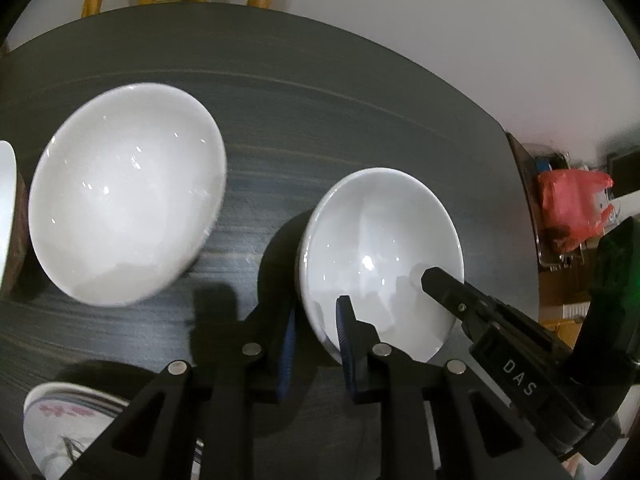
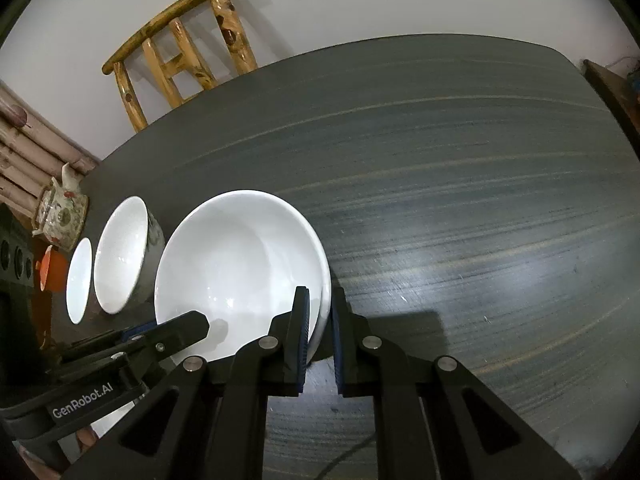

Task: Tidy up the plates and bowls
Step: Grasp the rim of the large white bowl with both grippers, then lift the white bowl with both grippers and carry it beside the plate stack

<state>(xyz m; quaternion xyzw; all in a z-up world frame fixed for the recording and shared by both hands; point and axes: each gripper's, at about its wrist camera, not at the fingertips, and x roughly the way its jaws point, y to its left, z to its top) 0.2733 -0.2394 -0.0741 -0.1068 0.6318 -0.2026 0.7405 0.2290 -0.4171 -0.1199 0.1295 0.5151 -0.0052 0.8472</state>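
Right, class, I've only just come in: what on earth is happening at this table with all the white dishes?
A person with a handheld gripper in each hand is tidying dishes on a dark table. Both grippers are on the same white bowl: the right gripper is shut on its rim on one side, and the left gripper straddles the opposite rim. A larger white bowl sits beside it, untouched, with a patterned plate nearer the camera.
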